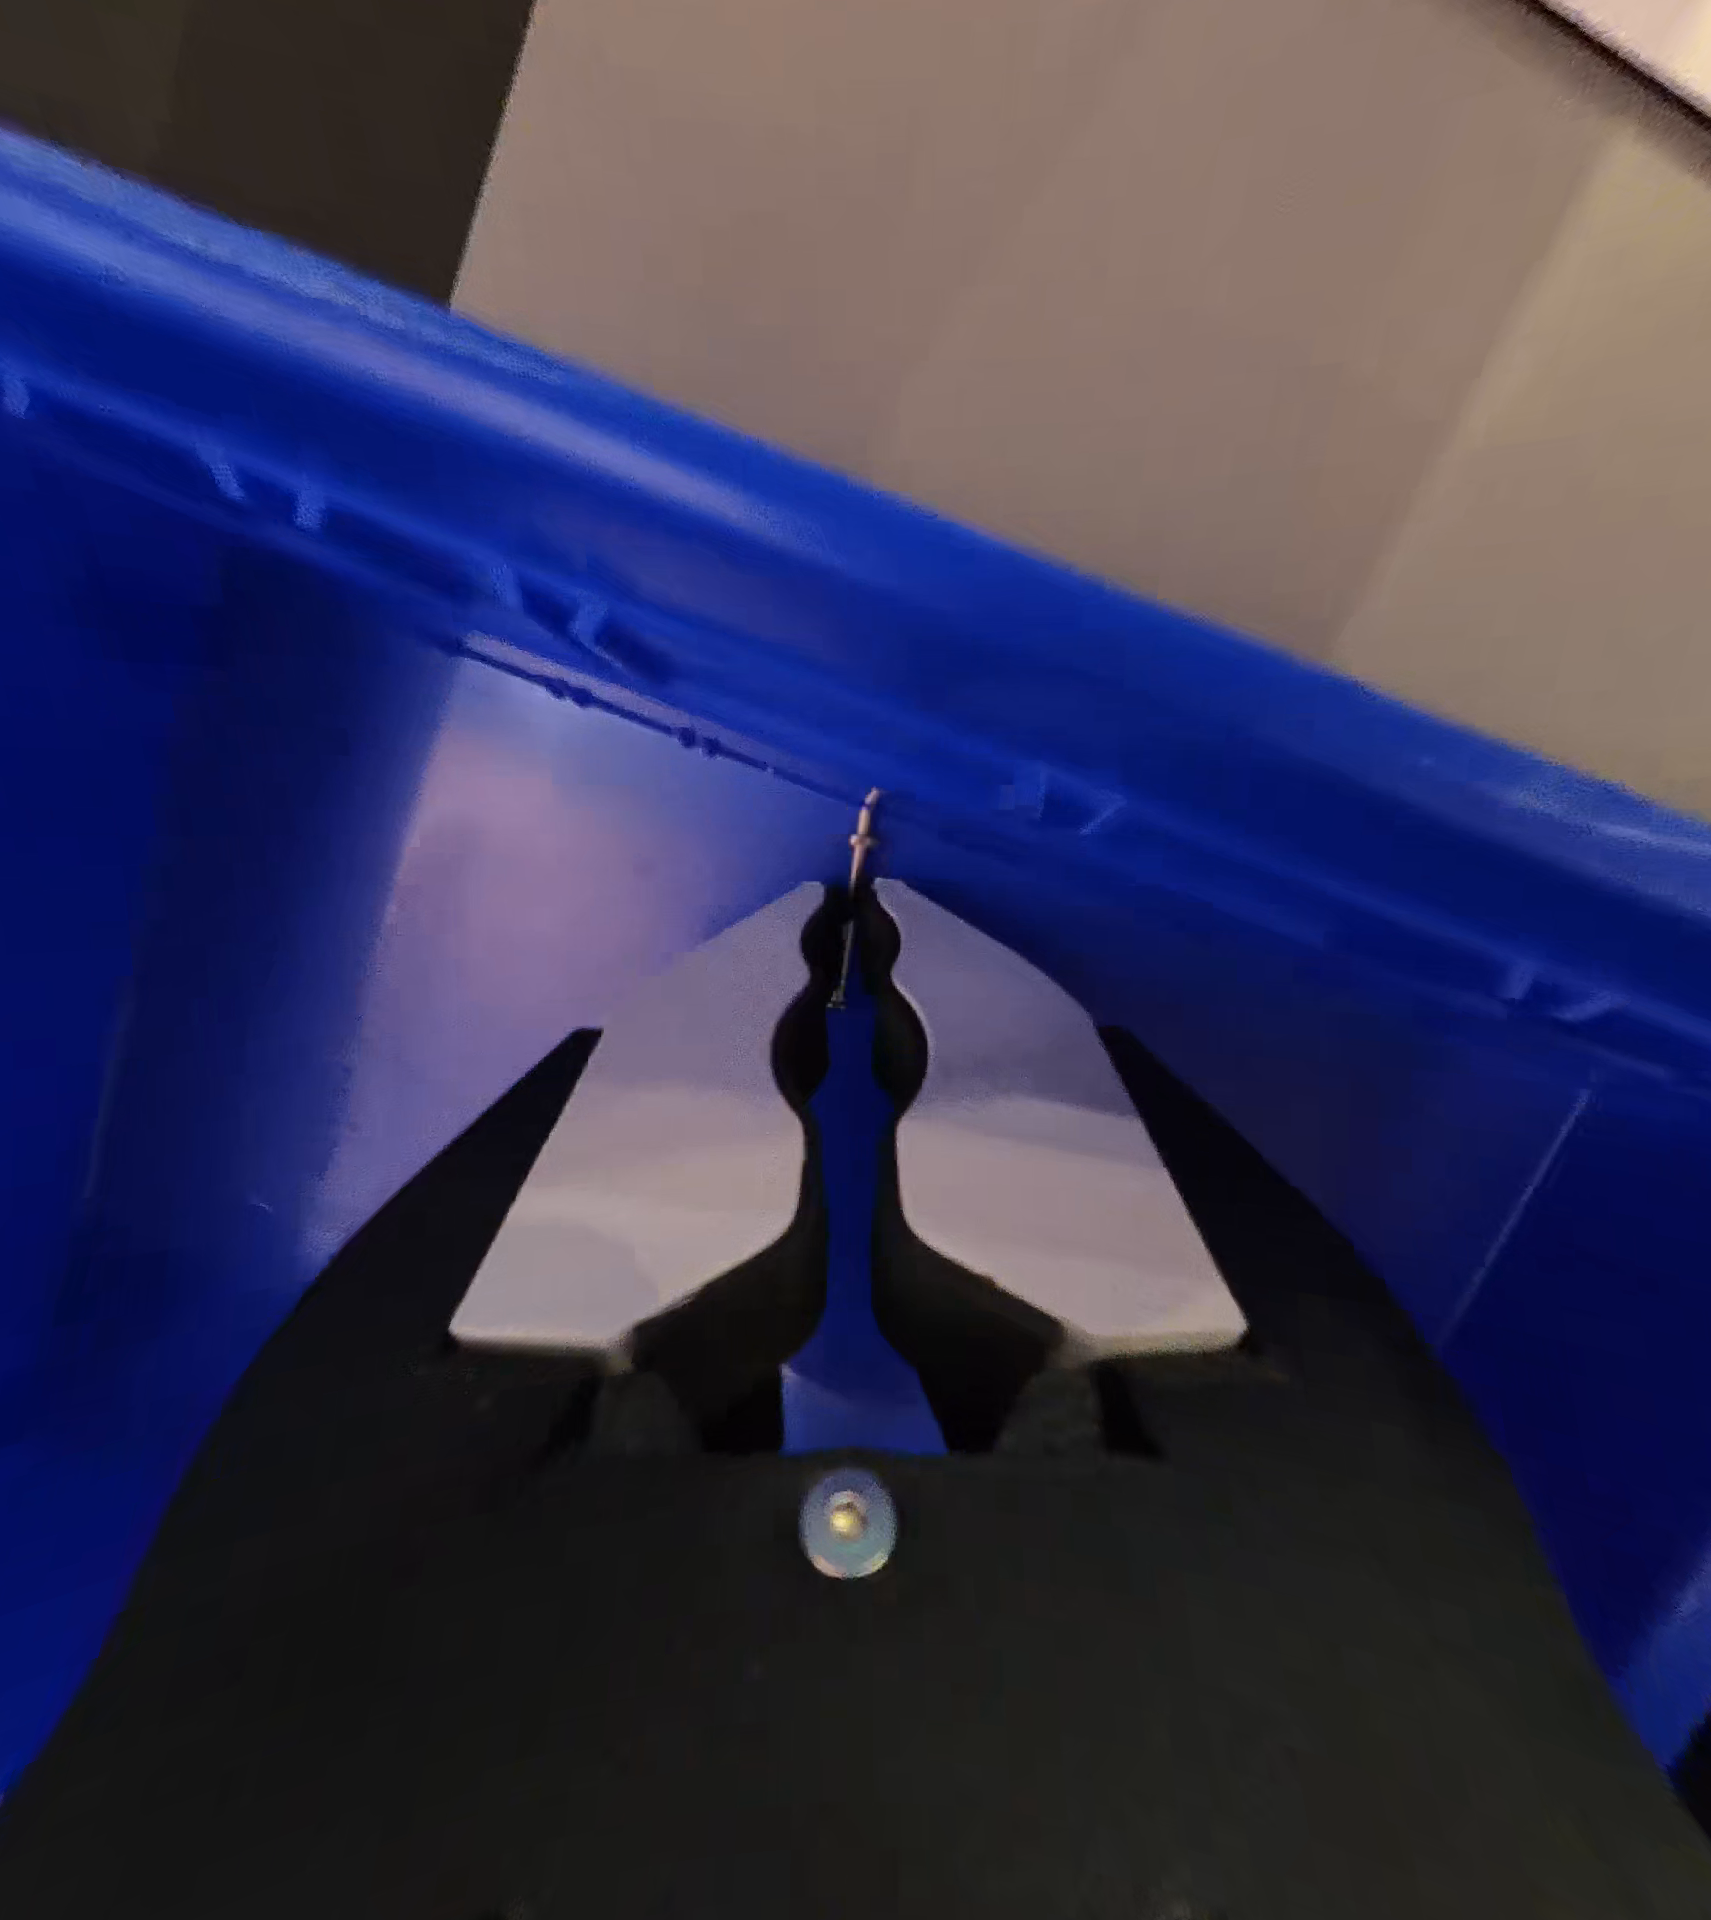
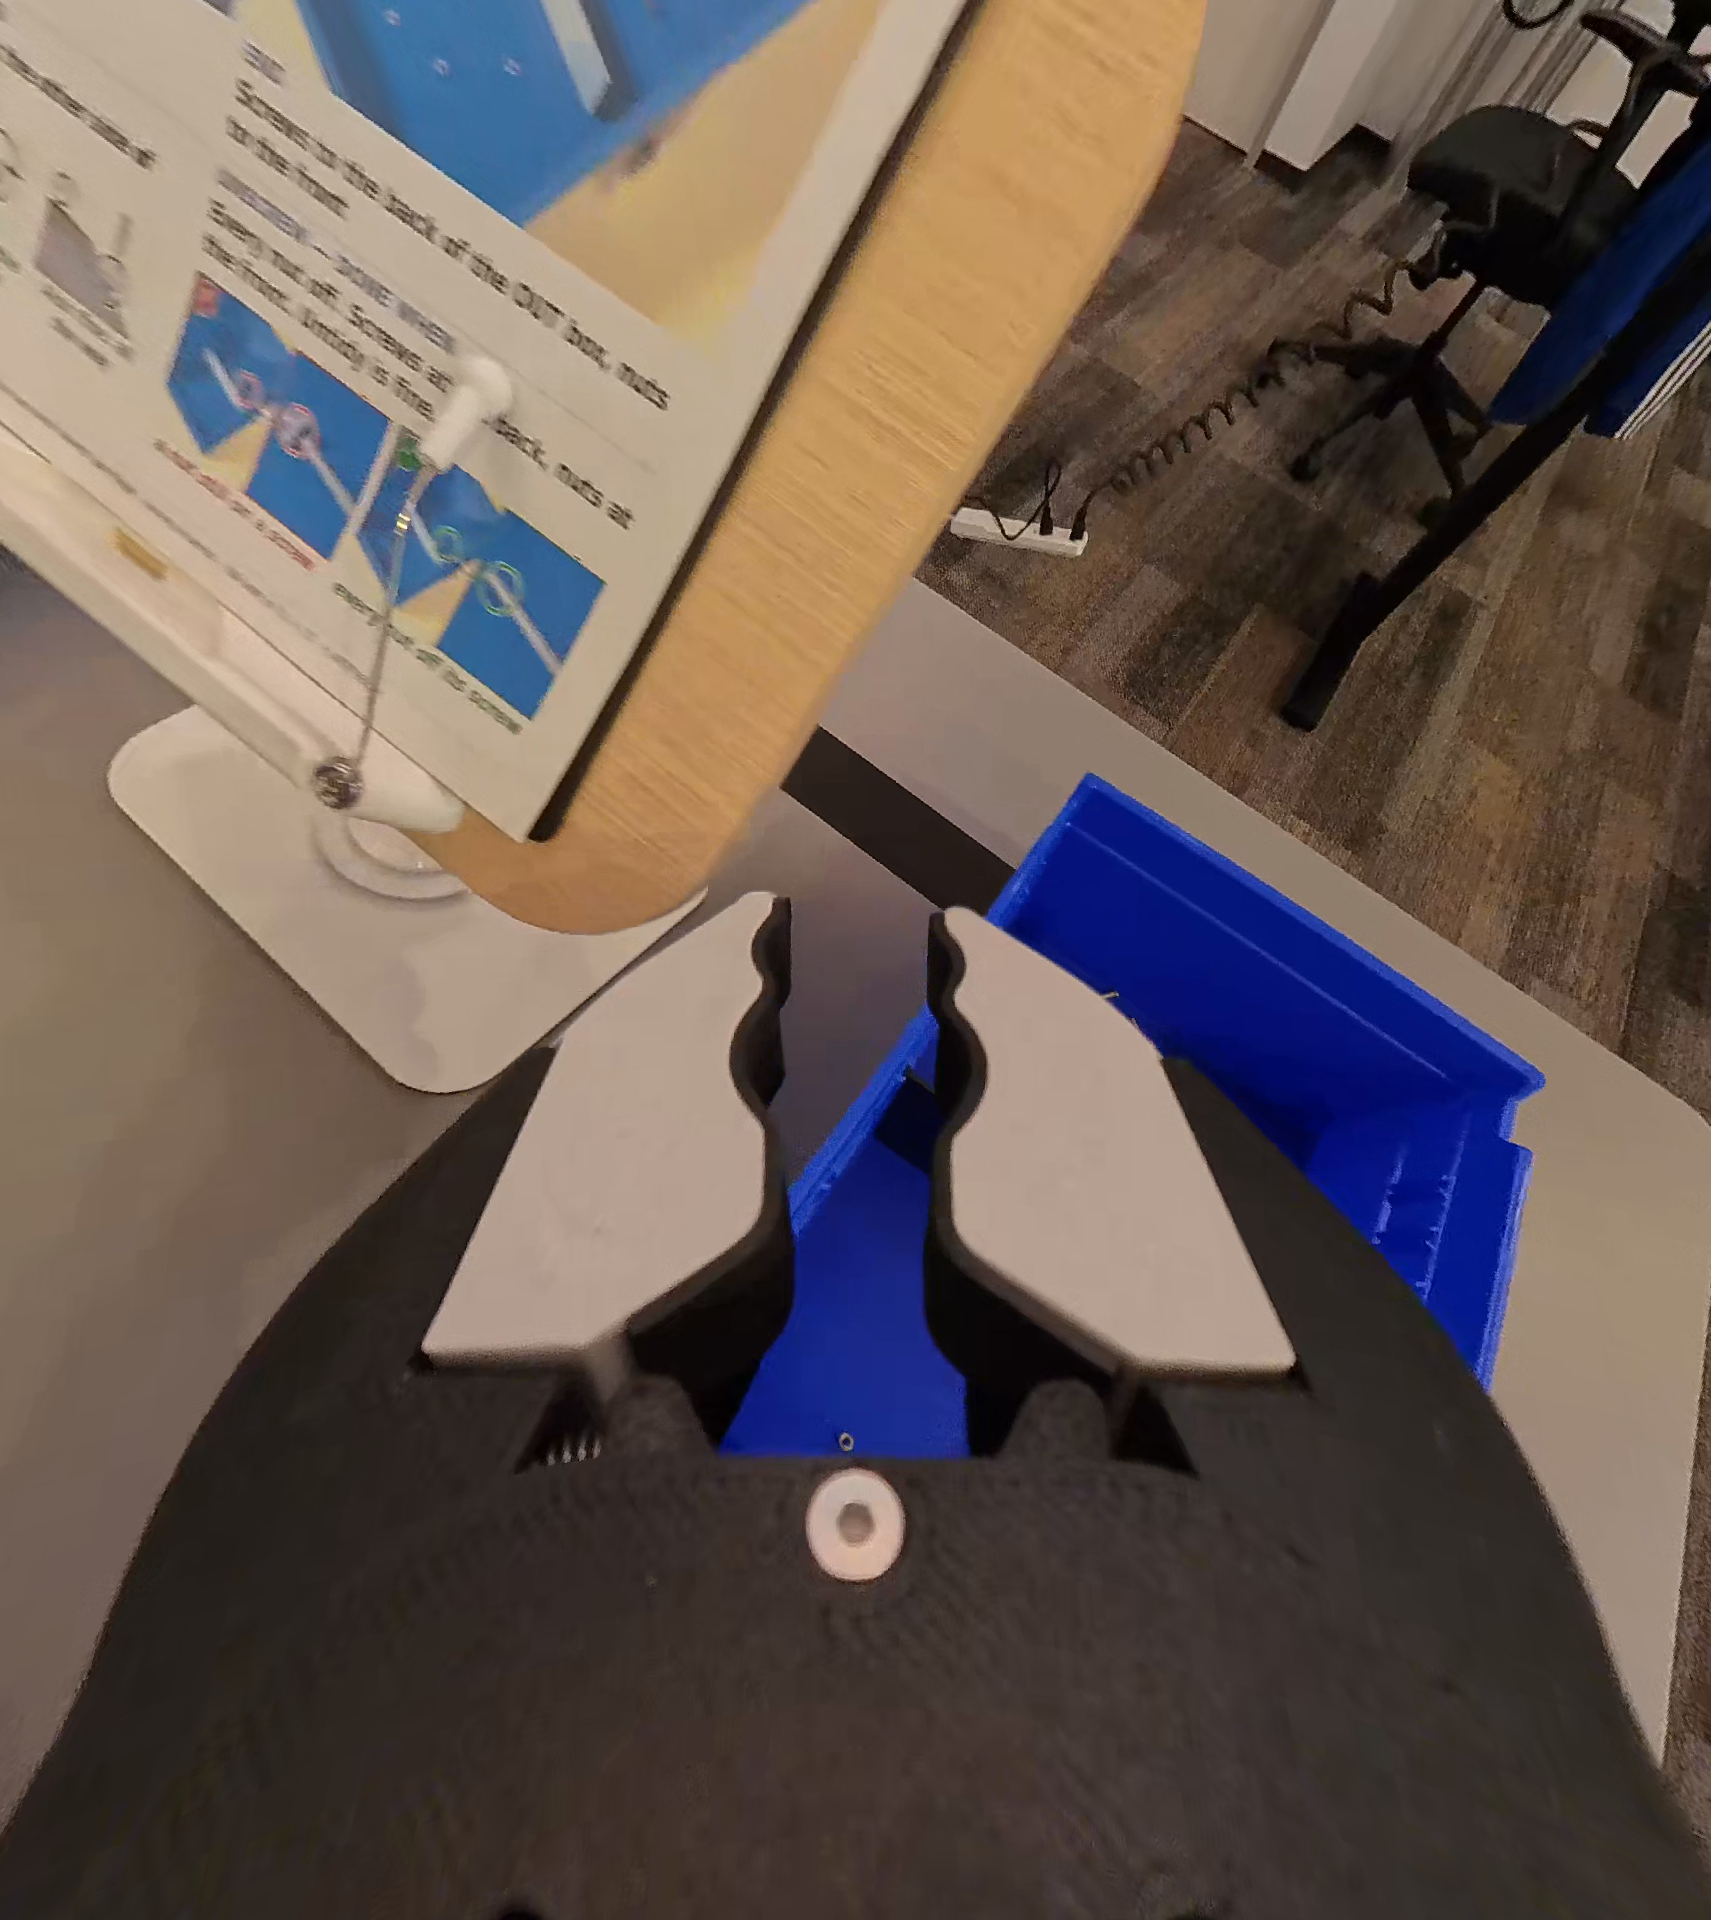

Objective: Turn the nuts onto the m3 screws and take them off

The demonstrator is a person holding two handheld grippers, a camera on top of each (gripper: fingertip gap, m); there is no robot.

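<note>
My left gripper (image 1: 849,894) is shut on a thin metal screw (image 1: 863,831). The screw sticks out past the fingertips, with a small nut partway along it. It hangs close to the wall of a blue plastic bin (image 1: 622,582), just under the rim. My right gripper (image 2: 856,925) is open and empty, with nothing between its pads. It hovers over the near left corner of a blue bin (image 2: 1246,987) on the grey table (image 2: 51,1039). A tiny ring-shaped metal part (image 2: 846,1440) lies on that bin's floor.
A printed instruction sheet (image 2: 415,312) on a wooden board (image 2: 882,416) stands on a white base (image 2: 311,914) to the left of the right gripper. The table edge runs to the right. Beyond it are a wood-pattern floor, an office chair (image 2: 1516,208) and a power strip (image 2: 1017,530). Across from one pair of fingers to the other is roughly 55 centimeters.
</note>
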